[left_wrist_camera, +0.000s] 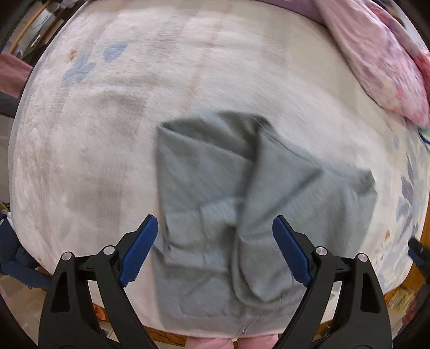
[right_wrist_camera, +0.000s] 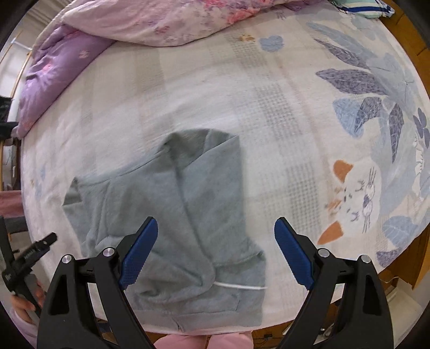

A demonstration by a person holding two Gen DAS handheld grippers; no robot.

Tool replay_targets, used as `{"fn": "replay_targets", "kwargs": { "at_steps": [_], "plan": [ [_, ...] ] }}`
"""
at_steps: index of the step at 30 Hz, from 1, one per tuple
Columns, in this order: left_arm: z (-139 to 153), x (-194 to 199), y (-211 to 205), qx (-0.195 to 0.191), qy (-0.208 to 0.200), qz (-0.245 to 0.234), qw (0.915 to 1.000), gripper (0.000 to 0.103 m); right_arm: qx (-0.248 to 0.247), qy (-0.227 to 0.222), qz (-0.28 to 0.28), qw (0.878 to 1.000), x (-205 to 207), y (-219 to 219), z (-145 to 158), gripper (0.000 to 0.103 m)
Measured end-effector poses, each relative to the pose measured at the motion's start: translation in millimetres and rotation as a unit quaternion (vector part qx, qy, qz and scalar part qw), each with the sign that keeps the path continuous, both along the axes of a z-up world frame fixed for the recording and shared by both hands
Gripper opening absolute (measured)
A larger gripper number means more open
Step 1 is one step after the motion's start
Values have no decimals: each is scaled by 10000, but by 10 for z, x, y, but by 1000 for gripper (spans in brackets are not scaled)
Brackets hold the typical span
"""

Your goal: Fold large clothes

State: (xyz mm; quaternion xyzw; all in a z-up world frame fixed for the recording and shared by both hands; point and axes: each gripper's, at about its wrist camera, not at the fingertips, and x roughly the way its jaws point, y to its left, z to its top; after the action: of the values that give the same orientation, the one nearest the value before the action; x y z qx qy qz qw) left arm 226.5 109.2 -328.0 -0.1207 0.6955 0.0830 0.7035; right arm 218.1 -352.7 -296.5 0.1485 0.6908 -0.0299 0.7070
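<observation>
Grey garment (left_wrist_camera: 242, 209) on bed (left_wrist_camera: 94, 134) near front edge: folded compact, near done. Left gripper (left_wrist_camera: 215, 252), right gripper (right_wrist_camera: 216, 252) above garment: spread wide, empty.

Both wrist views look down from above, sharing the grey garment (left_wrist_camera: 242, 201) on the bed (left_wrist_camera: 80, 161)

Big bed (right_wrist_camera: 268, 112) fills most of the room, covered in a pale sheet with blue leaf and cat prints. Pink floral quilt (right_wrist_camera: 166, 21) and purple pillow (right_wrist_camera: 53, 75) are bunched at the far side. Wooden frame (right_wrist_camera: 414, 268) peeks out underneath.
</observation>
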Motion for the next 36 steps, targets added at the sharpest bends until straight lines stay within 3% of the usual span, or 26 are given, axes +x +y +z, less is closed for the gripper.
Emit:
{"fn": "replay_targets", "kwargs": {
  "at_steps": [7,11,15,19,20,23,24,25,29,32,35,36],
  "plan": [
    [-355,502,515,-119,253,162,9995,89,-58,313,-193,9993,312,-132,-309,85],
    [-755,743,698,-65,688,111,9975,89,20,537,-332,9980,479,-190,-479,85],
    [-1123,891,813,-104,956,244,9951,89,48,693,-295,9972,630,-202,-616,86],
    [-1392,968,755,-18,1120,-16,9937,90,-45,890,-166,9959,773,-211,-835,87],
    [-1380,976,714,50,960,-127,9953,86,6,939,-129,9955,816,-215,-899,87],
    [-1292,973,577,-72,698,-555,9960,39,57,1123,-136,9936,940,-247,-1099,87],
    [-1258,979,539,-193,681,-682,9952,16,94,1187,-140,9928,997,-256,-1187,87],
    [-1224,985,517,-234,661,-733,9948,11,145,1226,-125,9923,1058,-259,-1278,87],
    [-1103,986,503,-26,571,-623,9964,11,434,1413,-286,9886,1223,-264,-1607,87],
    [-1036,948,575,-97,488,-217,9985,11,1081,1426,-667,9816,1289,-213,-1768,87],
    [-971,903,576,75,413,-164,9990,11,646,1448,-421,9864,1320,-86,-1825,80],
    [-940,890,550,229,369,-194,9989,11,542,1425,-360,9877,1301,-32,-1798,68]
  ]
}}
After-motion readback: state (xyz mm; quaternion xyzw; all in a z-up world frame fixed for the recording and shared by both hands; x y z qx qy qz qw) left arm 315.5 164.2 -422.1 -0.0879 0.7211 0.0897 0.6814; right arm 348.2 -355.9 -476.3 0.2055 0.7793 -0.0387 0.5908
